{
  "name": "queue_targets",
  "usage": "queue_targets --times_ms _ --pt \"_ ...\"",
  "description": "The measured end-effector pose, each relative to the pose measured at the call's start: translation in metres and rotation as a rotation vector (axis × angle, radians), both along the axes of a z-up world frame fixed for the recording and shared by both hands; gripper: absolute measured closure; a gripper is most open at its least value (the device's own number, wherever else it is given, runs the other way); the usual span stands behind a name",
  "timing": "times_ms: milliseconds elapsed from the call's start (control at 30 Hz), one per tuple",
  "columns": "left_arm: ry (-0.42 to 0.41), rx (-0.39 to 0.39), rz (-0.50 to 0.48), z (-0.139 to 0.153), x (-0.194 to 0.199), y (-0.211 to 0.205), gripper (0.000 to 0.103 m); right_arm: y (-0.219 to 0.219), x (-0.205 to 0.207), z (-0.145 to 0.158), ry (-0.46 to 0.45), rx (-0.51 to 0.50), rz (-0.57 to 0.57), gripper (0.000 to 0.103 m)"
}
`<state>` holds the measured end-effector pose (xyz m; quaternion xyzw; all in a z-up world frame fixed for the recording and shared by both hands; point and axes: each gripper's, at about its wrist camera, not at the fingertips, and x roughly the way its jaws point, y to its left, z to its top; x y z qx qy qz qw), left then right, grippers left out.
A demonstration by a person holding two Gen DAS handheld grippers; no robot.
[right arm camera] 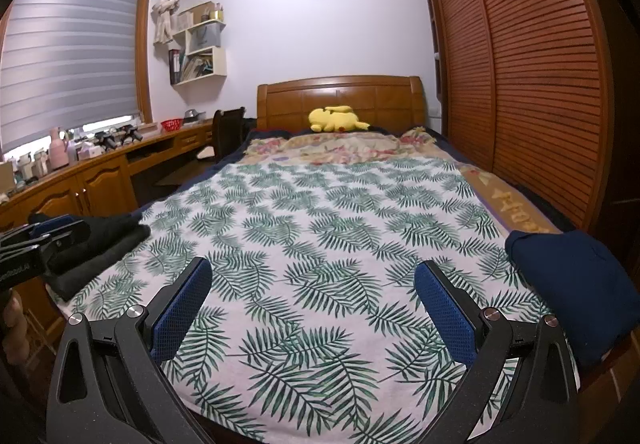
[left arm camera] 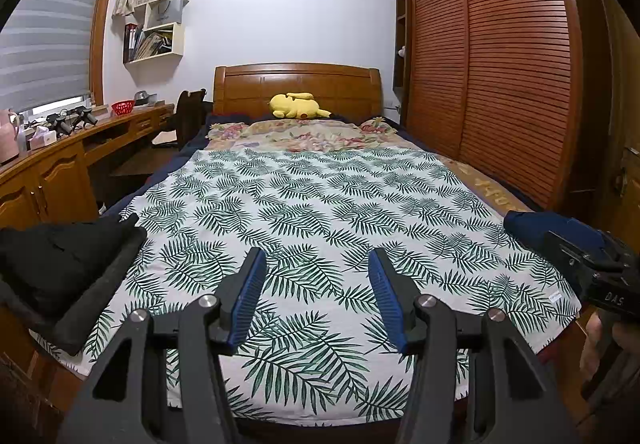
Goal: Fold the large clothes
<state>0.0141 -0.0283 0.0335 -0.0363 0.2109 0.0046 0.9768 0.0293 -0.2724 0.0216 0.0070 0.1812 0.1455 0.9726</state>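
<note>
the left gripper (left arm camera: 318, 280) hovers over the foot of the bed with its ribbed blue jaws partly apart and nothing between them; the right gripper (right arm camera: 314, 294) stands wider, its mesh-textured blue jaws also empty. under both lies a white sheet printed with green fern leaves (left arm camera: 320, 204), spread flat. at the bed's near left corner sits a stack of folded black clothes (left arm camera: 60, 264), thick and soft-edged; at the near right corner a folded navy garment (right arm camera: 576, 284), rounded and smooth. farther up, a floral quilt (left arm camera: 304, 134) and a yellow plush toy (left arm camera: 296, 106) rest against the wooden headboard (left arm camera: 296, 82). on the left worktop stands a red mesh basket (left arm camera: 124, 107), contents unclear. white wall shelves (left arm camera: 158, 24) hold books and a bag.
</note>
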Motion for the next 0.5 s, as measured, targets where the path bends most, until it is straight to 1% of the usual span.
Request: queue_targets --times_ms 500 --pt "0.001 0.000 0.000 -0.0006 -0.0005 -0.0003 0.050 -0.0004 0.0000 -0.0007 -0.001 0.000 -0.001 0.000"
